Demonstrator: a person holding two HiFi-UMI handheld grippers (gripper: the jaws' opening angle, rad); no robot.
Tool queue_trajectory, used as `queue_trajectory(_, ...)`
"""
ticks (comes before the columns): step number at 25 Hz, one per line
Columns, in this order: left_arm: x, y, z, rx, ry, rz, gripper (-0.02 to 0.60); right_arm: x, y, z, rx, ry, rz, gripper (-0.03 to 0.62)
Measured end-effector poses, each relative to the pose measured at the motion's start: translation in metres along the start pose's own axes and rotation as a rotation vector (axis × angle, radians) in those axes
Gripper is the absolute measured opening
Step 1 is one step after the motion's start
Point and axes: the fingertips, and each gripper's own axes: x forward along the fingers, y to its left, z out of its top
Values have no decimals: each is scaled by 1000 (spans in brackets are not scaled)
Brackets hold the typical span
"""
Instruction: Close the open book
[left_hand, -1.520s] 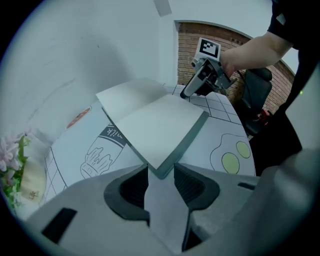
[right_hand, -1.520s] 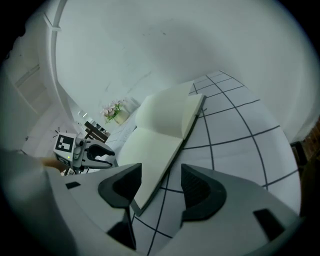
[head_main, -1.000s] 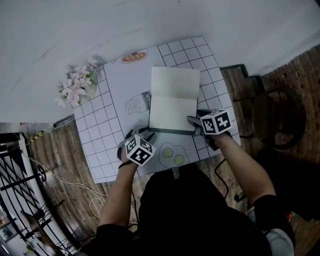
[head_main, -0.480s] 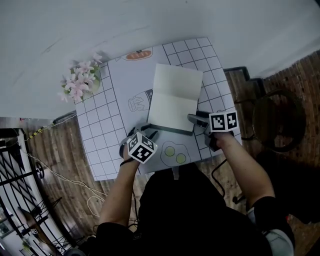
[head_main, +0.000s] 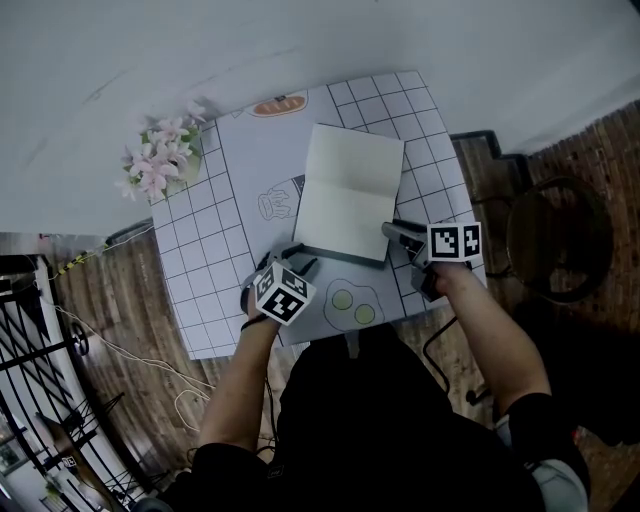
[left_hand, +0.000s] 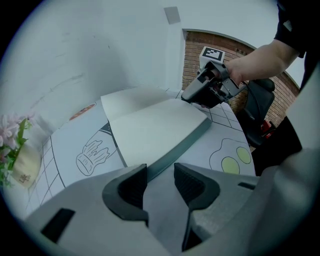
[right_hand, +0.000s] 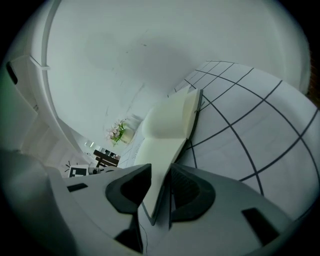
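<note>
Here's the checked tabletop (head_main: 200, 300), and over its middle lies a pale mat (head_main: 245, 160), with an egg drawing (head_main: 352, 300) at its near edge. On that mat we have the book (head_main: 350, 190). It lies open, blank cream pages up, a little right of the tabletop's centre, and its near half reaches toward the near edge. Over at the far left corner sits a bunch of pink flowers (head_main: 160, 165).

Now the grippers. The right gripper (head_main: 392, 232) is at the book's near right corner, and its jaws have just been closing. In the right gripper view that corner stands right between them, dark cover against one pad and cream pages by the other, so we call that a pinch on the book. The left gripper (head_main: 297, 262) sits low just off the book's near left corner. Its jaws are spread with only the mat showing between them, and the dark cover edge is just ahead.
</note>
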Motion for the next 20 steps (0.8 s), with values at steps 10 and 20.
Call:
queue_trajectory(10, -26, 1, 22, 68, -72, 63, 161, 14, 22, -3, -57, 60, 16, 21)
queue_trajectory(20, -67, 30, 33, 54, -139, 169, 161, 6, 51, 48, 17, -108, 143, 11)
